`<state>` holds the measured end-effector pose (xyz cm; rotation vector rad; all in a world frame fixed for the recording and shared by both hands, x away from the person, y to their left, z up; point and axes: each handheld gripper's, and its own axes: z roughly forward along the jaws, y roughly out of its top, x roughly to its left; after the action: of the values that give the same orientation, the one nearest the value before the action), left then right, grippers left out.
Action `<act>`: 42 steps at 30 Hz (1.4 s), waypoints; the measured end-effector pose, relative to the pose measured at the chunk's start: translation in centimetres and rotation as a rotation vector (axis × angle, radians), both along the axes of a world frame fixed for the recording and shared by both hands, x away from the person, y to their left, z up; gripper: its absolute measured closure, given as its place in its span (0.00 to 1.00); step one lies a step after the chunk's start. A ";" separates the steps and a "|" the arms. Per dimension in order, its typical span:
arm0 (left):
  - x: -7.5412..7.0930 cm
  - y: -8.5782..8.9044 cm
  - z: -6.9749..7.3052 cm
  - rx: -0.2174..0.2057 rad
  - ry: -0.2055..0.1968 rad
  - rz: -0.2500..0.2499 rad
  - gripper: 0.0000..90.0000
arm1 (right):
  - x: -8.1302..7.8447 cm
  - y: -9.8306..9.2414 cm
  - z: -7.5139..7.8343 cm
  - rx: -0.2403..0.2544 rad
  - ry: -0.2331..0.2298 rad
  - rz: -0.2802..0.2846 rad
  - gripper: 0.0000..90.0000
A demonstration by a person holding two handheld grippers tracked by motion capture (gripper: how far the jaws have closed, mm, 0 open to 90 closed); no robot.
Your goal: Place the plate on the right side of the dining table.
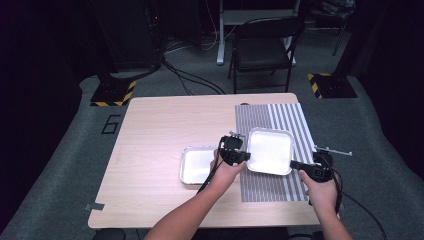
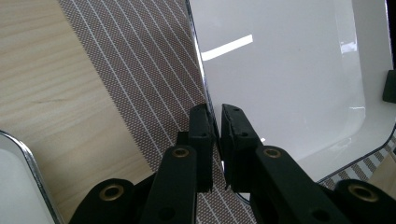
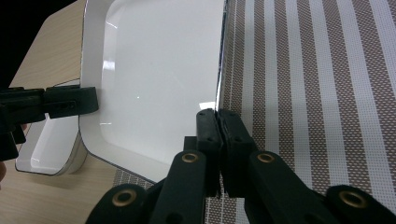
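A white square plate (image 1: pixel 270 150) is held over the striped placemat (image 1: pixel 295 122) by both grippers. My left gripper (image 1: pixel 248 156) is shut on its left rim and my right gripper (image 1: pixel 292 163) is shut on its right rim. In the left gripper view the jaws (image 2: pixel 215 116) pinch the thin rim of the plate (image 2: pixel 280 84). In the right gripper view the jaws (image 3: pixel 217 115) clamp the opposite rim of the plate (image 3: pixel 159 70), and the left gripper (image 3: pixel 88 100) shows across it. A second white plate (image 1: pixel 196 165) lies on the bare wood to the left.
The striped placemat (image 3: pixel 317 93) covers the right part of the wooden table (image 1: pixel 160 130). The second plate (image 3: pixel 49 147) sits close beside the held one, its corner (image 2: pixel 16 186) near the left jaws. A folding chair (image 1: pixel 262 47) stands beyond the table's far edge.
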<state>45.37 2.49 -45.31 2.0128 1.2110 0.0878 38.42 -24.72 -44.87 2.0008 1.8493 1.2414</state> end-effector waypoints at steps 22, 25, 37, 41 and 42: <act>0.3 -1.3 -0.7 0.003 0.011 -0.018 0.92 | -0.3 -1.2 -0.6 -0.006 0.003 -0.013 0.98; 0.4 -1.4 -0.7 0.001 0.012 -0.016 0.92 | -0.2 -1.2 -0.6 -0.006 0.004 -0.017 0.98; 1.7 -2.1 -0.3 -0.009 0.020 -0.007 0.92 | 1.3 -2.0 -0.4 -0.011 0.001 -0.024 0.98; 2.1 -2.3 -0.3 -0.019 0.024 -0.005 0.92 | 1.6 -2.2 -0.2 -0.012 -0.001 -0.019 0.98; 2.2 -2.3 -0.4 -0.022 0.023 -0.003 0.92 | 1.7 -2.2 -0.1 -0.016 0.000 -0.018 0.98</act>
<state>47.55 0.18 -45.68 2.0012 1.2189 0.0496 40.13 -26.93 -45.01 2.0048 1.8318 1.2173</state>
